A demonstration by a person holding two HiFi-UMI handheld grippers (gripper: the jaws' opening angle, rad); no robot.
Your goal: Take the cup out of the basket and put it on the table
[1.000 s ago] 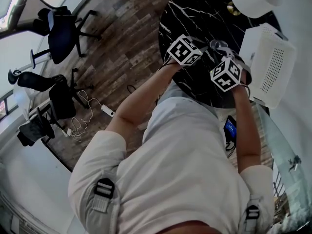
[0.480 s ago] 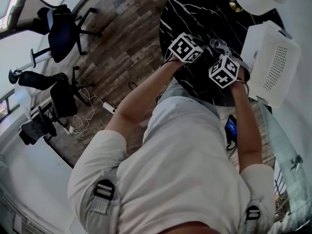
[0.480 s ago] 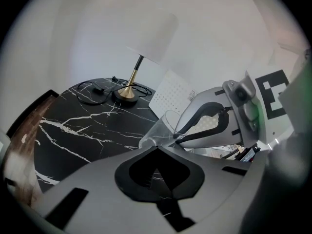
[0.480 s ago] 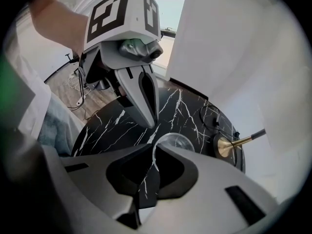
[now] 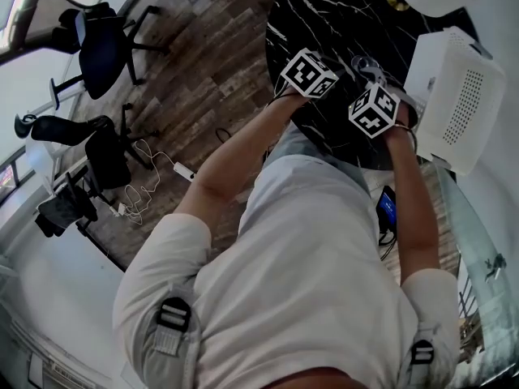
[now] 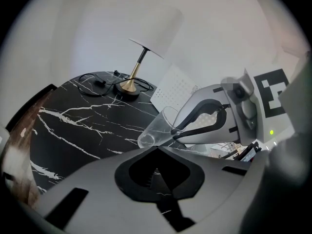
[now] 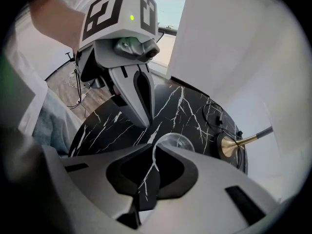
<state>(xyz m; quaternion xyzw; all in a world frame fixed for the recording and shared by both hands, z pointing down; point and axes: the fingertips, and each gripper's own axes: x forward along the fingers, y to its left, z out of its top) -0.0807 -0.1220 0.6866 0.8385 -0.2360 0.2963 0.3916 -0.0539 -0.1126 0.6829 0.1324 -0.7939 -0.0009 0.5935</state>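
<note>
1. No word, brand name or number can be read in any view.
2. The white marker cube (image 5: pixel 309 75) on the left tool (image 6: pixel 157 152) and the white marker cube (image 5: pixel 375 110) on the right tool (image 7: pixel 155 152), upper right of the head view, bear only black-and-white square patterns.

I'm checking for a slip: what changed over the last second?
Both the left gripper and right gripper crept slightly forward over the table. Nothing was taken or released: the right still pinches the tilted clear cup by its rim, the left stays shut and empty, and the basket sits unmoved.
</note>
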